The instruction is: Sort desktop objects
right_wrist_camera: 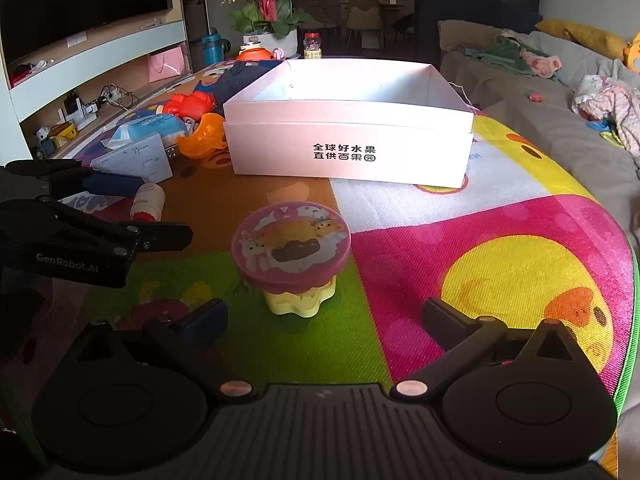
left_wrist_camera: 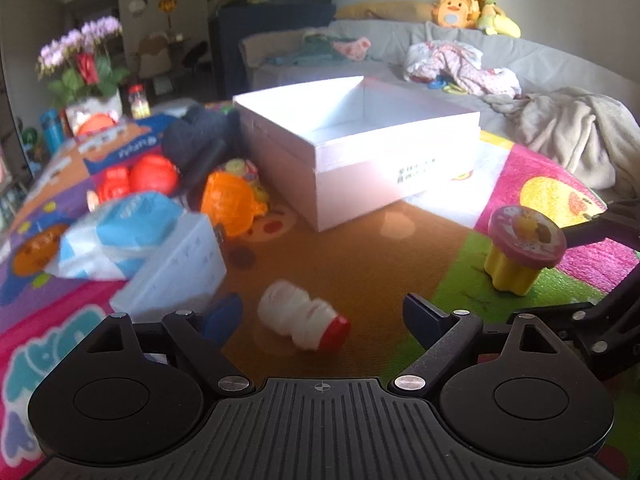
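Observation:
An open white box [left_wrist_camera: 360, 148] stands on the colourful mat; it also shows in the right wrist view [right_wrist_camera: 348, 152]. A small white bottle with a red cap [left_wrist_camera: 302, 322] lies on its side between the open fingers of my left gripper [left_wrist_camera: 320, 320]; it also shows in the right wrist view [right_wrist_camera: 147, 202]. A yellow cup with a pink lid [right_wrist_camera: 291, 256] stands upright just ahead of my open right gripper [right_wrist_camera: 324, 320]; it also shows in the left wrist view [left_wrist_camera: 522, 250]. Both grippers are empty.
A white-blue tissue pack [left_wrist_camera: 120, 236], a clear plastic case [left_wrist_camera: 176, 268], an orange toy [left_wrist_camera: 230, 204], red toys [left_wrist_camera: 136, 180] and a dark cloth [left_wrist_camera: 200, 140] crowd the mat's left. A sofa with clothes and a blanket [left_wrist_camera: 560, 128] lies behind. Flowers [right_wrist_camera: 266, 4] stand at the far end.

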The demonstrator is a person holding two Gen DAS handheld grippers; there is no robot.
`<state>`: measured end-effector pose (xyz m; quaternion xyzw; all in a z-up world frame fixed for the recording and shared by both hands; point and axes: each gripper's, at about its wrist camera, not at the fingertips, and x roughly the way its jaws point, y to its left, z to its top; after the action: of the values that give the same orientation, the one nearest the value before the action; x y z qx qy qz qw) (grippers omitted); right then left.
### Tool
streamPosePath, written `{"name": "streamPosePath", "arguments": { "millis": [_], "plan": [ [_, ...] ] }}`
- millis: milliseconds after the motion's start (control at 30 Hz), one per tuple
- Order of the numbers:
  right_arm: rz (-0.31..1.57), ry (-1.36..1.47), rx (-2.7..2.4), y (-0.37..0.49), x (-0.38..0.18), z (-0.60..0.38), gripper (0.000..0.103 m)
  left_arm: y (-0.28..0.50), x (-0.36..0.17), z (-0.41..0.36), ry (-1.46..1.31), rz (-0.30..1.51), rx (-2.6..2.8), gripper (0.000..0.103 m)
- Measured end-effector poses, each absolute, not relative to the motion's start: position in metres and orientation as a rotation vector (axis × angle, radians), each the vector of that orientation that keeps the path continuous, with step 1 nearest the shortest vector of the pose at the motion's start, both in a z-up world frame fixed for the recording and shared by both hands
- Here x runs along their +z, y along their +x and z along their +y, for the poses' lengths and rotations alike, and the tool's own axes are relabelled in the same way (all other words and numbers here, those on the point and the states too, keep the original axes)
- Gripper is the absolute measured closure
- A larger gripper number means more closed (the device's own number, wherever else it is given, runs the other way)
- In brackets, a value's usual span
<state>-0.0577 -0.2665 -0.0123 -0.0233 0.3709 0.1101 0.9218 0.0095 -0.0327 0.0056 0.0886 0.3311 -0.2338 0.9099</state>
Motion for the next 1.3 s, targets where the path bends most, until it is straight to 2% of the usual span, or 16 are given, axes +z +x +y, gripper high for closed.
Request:
{"name": "streamPosePath", "arguments": {
  "millis": [267, 467, 500, 567, 600, 733, 867, 900, 1000, 1067, 1100, 1300],
  "plan": [
    [0.751, -0.066, 0.218, -0.06, -0.013, -0.265, 0.0, -0.023, 0.008, -0.036, 0.211, 0.674, -0.6, 0.012],
    [0.747, -0.07, 0.213, -0.06, -0.013, -0.264, 0.0, -0.003, 0.006, -0.029, 0.173, 0.691, -0.467, 0.031],
    [0.746, -0.07, 0.212, -0.061, -0.013, -0.264, 0.0, -0.002, 0.006, -0.03, 0.173, 0.688, -0.459, 0.038],
    [0.745, -0.071, 0.211, -0.061, -0.013, -0.264, 0.0, -0.004, 0.007, -0.033, 0.184, 0.682, -0.455, 0.045],
    [0.744, -0.072, 0.21, -0.061, -0.013, -0.264, 0.0, -0.006, 0.008, -0.033, 0.189, 0.68, -0.455, 0.053],
    [0.732, -0.095, 0.203, -0.063, -0.01, -0.26, 0.0, -0.014, 0.011, -0.034, 0.199, 0.674, -0.446, 0.054],
    [0.638, -0.147, 0.203, -0.071, 0.003, -0.252, 0.0, -0.028, 0.016, -0.031, 0.208, 0.662, -0.451, 0.054],
    [0.621, -0.152, 0.211, -0.071, 0.006, -0.25, 0.002, -0.031, 0.016, -0.031, 0.209, 0.661, -0.455, 0.054],
    [0.63, -0.164, 0.23, -0.062, 0.011, -0.244, 0.016, -0.038, 0.015, -0.032, 0.218, 0.665, -0.454, 0.054],
    [0.673, -0.167, 0.229, -0.052, 0.009, -0.243, 0.033, -0.04, 0.014, -0.032, 0.217, 0.671, -0.446, 0.054],
    [0.699, -0.162, 0.232, -0.048, 0.009, -0.245, 0.048, -0.04, 0.014, -0.032, 0.215, 0.672, -0.442, 0.054],
    [0.671, -0.129, 0.246, -0.057, 0.029, -0.265, 0.048, -0.034, 0.026, -0.036, 0.212, 0.644, -0.456, 0.054]
  ]
}}
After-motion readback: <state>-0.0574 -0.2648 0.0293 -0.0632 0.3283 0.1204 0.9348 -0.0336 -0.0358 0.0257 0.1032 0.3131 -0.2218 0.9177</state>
